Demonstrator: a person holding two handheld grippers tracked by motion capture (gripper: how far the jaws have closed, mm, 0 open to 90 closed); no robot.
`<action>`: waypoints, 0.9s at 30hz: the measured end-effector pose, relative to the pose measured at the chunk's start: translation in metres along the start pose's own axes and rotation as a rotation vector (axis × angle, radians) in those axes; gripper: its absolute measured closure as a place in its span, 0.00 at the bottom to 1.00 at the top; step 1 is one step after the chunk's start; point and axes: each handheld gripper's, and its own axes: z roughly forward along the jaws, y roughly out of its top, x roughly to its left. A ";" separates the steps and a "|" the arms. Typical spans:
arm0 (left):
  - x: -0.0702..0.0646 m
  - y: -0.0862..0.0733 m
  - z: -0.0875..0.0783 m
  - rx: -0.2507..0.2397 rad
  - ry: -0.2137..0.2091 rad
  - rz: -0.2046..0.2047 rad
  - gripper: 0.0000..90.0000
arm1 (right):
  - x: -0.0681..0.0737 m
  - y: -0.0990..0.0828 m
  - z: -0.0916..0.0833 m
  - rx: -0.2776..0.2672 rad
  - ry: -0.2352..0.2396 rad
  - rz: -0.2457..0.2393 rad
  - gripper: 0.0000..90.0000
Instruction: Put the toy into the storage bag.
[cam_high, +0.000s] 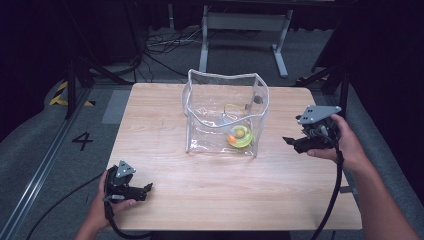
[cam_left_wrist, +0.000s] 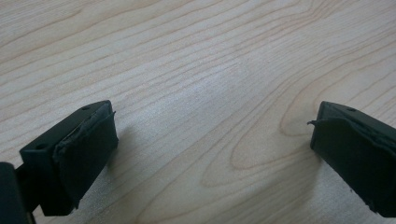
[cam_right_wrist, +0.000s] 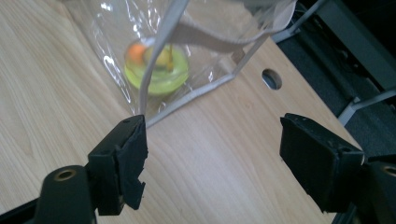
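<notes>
A clear plastic bag (cam_high: 225, 112) with white edging stands open-topped in the middle of the wooden table (cam_high: 165, 195). Inside it, at the near right corner, lies a yellow-green round toy (cam_high: 240, 135) with an orange bit; the same toy (cam_right_wrist: 159, 65) shows through the bag's wall (cam_right_wrist: 112, 28) in the right gripper view. My right gripper (cam_high: 292, 142) hovers to the right of the bag, pointing at it, open with nothing between its jaws (cam_right_wrist: 212, 154). My left gripper (cam_high: 148, 189) rests near the table's front left edge, open over bare wood (cam_left_wrist: 212, 140).
A cable hole (cam_right_wrist: 272, 79) sits in the table beyond the bag's corner. Behind the table stand a grey metal frame (cam_high: 245, 30) and loose cables (cam_high: 160, 47) on the floor. A floor mark "4" (cam_high: 82, 141) lies to the left.
</notes>
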 end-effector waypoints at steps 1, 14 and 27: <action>0.000 0.000 0.000 0.001 0.002 -0.001 0.01 | 0.001 -0.003 0.002 0.002 -0.003 -0.001 0.24; 0.000 0.000 0.000 0.001 0.001 -0.002 0.01 | 0.017 -0.057 0.028 0.077 -0.007 0.043 0.24; 0.000 0.000 0.000 0.001 0.001 0.000 0.01 | 0.036 -0.105 0.043 0.089 0.042 0.114 0.23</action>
